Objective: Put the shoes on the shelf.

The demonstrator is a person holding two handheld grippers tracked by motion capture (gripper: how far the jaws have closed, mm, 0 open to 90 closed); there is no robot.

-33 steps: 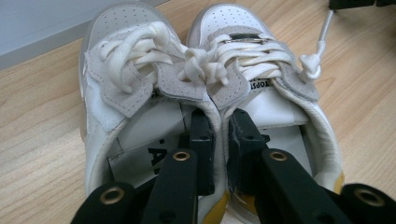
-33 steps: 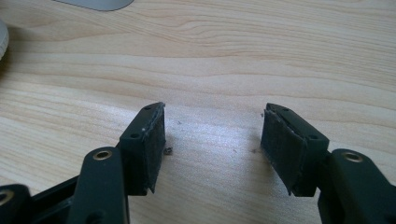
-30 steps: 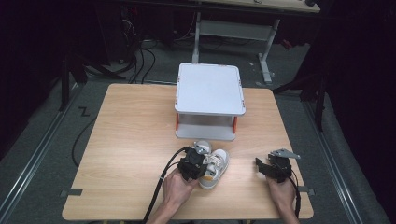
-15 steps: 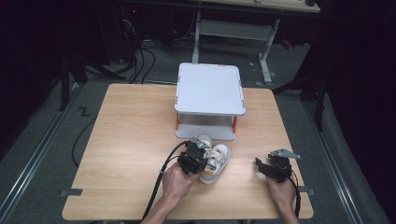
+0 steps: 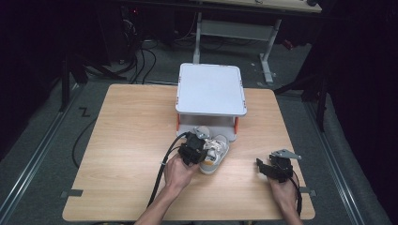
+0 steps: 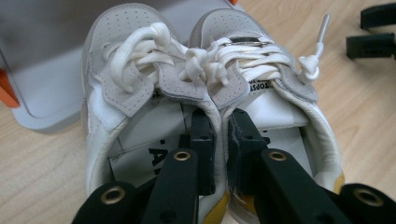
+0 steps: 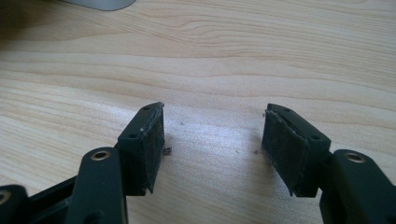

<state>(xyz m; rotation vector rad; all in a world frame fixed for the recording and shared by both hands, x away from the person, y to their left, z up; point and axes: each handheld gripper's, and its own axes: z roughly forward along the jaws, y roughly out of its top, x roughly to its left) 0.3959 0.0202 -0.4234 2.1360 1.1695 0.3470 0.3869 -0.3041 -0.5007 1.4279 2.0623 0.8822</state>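
Left gripper (image 6: 219, 135): jaws closed on the two touching inner collar walls of a pair of white sneakers (image 6: 205, 93), one jaw set inside each shoe. In the high view the pair (image 5: 214, 153) is seen at the table's centre, toes toward 12 o'clock, just before the grey two-tier stand (image 5: 210, 89).

Right gripper (image 7: 212, 140): jaws wide apart, nothing between them, held low over bare wood at 5 o'clock of the table (image 5: 126, 140), near its front edge. Open wood is seen from 7 to 10 o'clock.
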